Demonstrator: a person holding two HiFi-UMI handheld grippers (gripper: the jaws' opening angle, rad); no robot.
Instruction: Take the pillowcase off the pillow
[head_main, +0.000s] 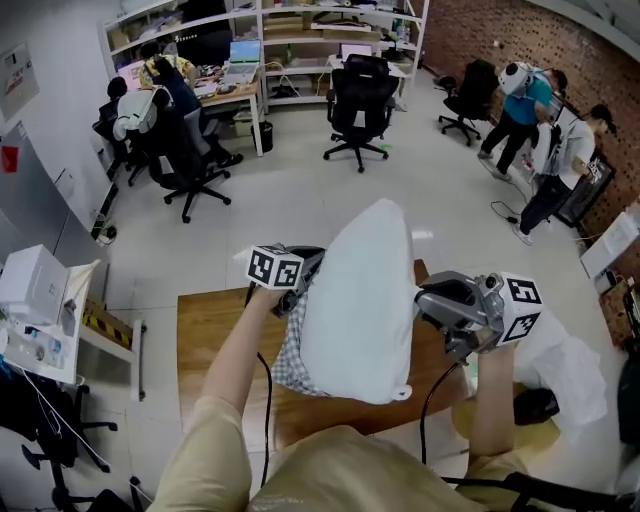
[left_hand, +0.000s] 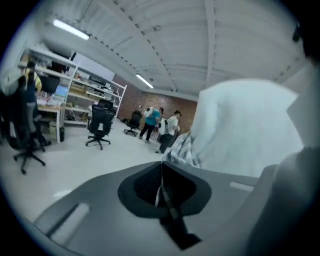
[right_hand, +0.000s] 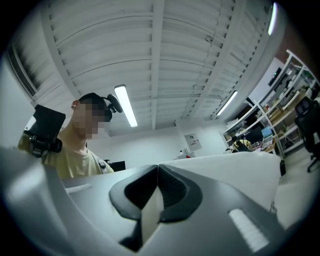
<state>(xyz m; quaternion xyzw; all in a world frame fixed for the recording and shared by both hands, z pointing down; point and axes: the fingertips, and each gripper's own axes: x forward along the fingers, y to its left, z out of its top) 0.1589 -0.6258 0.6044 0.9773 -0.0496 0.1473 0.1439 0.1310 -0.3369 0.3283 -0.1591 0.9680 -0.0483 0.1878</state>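
A white pillow (head_main: 360, 300) stands upright above the wooden table (head_main: 215, 340), held between my two grippers. The checked pillowcase (head_main: 290, 355) is bunched at its lower left side. My left gripper (head_main: 300, 290) is at the pillow's left edge, shut on a thin fold of the pillowcase. In the left gripper view that gripper (left_hand: 161, 187) pinches a pale strip, with the checked pillowcase (left_hand: 182, 150) and the pillow (left_hand: 245, 130) just beyond. My right gripper (head_main: 425, 300) is shut on the pillow's right edge. White pillow fabric (right_hand: 235, 167) runs into its closed jaws (right_hand: 157, 200).
A white bundle (head_main: 565, 365) lies right of the table. A white box (head_main: 35, 285) sits on a low stand at left. Black office chairs (head_main: 358, 100), desks and shelves stand at the back. Two people (head_main: 545, 150) stand by the brick wall at far right.
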